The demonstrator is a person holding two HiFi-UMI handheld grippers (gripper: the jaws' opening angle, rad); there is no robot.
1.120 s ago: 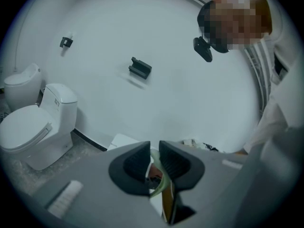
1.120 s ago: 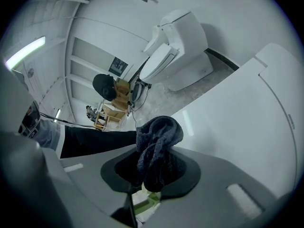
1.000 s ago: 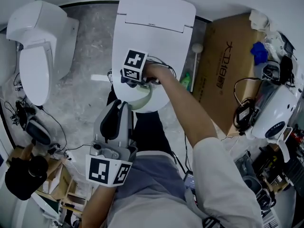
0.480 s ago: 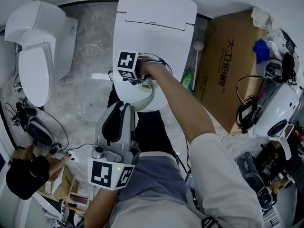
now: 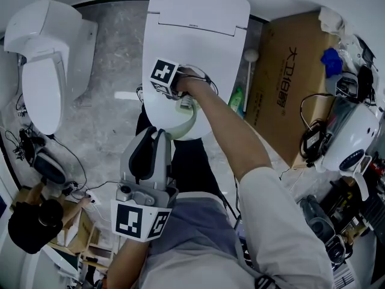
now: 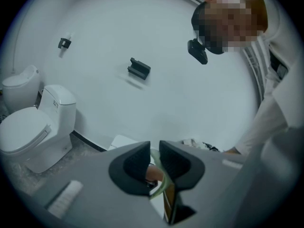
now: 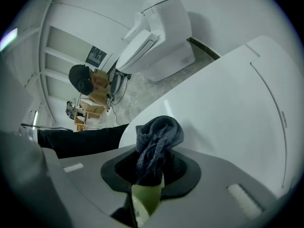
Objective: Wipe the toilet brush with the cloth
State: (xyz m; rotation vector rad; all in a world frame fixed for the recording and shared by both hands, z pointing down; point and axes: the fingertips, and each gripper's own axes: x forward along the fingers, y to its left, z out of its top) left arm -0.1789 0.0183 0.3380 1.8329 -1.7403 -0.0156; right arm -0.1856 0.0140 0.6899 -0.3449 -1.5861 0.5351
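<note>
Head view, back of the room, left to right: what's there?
Small white toilet → grey floor → large closed toilet → white round-topped stick → cardboard box → white rounded appliance.

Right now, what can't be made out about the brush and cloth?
Right gripper view: the cloth in the right gripper covers part of the toilet brush; the bottom edge cuts off the rest.
Head view: the cloth is hidden under that gripper and the hand; the brush's head cannot be told.
Left gripper view: the left gripper hides all but a strip of brush.
</note>
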